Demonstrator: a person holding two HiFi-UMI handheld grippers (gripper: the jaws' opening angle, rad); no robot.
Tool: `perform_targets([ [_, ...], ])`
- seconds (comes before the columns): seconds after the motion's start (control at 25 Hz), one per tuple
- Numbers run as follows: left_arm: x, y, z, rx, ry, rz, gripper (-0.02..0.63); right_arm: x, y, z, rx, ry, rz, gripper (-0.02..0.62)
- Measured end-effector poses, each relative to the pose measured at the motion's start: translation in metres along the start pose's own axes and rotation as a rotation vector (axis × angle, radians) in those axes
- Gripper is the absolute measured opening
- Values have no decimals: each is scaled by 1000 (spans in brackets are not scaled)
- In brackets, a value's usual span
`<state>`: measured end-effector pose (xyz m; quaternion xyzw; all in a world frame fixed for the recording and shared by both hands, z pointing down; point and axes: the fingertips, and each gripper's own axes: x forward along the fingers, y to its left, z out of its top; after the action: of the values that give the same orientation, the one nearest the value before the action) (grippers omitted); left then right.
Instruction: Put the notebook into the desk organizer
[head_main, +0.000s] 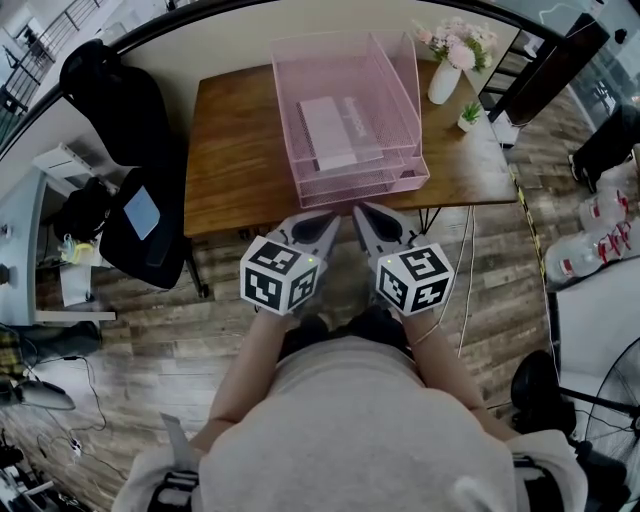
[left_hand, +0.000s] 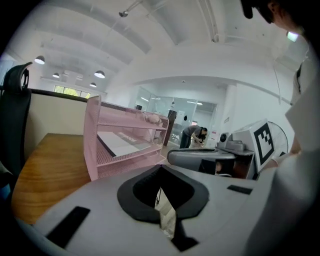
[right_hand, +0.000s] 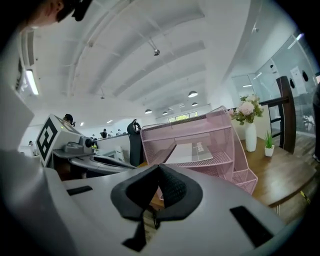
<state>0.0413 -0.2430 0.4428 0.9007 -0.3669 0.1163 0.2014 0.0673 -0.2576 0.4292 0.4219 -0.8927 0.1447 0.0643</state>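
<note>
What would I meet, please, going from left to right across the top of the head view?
Black office chair → pink desk organizer → white vase of flowers → small potted plant.

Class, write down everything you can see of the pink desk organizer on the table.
The desk organizer is pink wire mesh, built as stacked open-fronted trays with a small low compartment at its front right corner. It stands upright on the brown wooden desk, close to the edge nearest the person. A pale notebook lies flat in the tray below the top one. Nothing else touches it; a white vase stands apart beside it.
</note>
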Motion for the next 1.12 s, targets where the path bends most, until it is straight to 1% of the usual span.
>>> perform_targets([
  [0.12, 2, -1, 0, 38, 0, 19, 12, 0, -2, -3, -55, 23, -10, 0],
  [0.24, 5, -4, 3, 32, -34, 18, 12, -1, -6, -7, -106, 43, -25, 2],
  [0.36, 6, -6, 1, 30, -42, 9, 12, 0, -4, -11, -93, 51, -16, 2],
  [0.48, 7, -8, -4, 40, -24, 4, 12, 0, -2, -14, -82, 56, -5, 2],
  [0.6, 9, -10, -9, 49, 2, -15, 12, 0, -2, -14, -49, 50, 5, 3],
  [0.84, 11, -9, -11, 33, 10, -20, 12, 0, 0, -16, -98, 65, 17, 3],
  [1.12, 14, -4, -10, 13, 1, 1, 12, -2, -2, -19, -93, 74, 13, 3],
])
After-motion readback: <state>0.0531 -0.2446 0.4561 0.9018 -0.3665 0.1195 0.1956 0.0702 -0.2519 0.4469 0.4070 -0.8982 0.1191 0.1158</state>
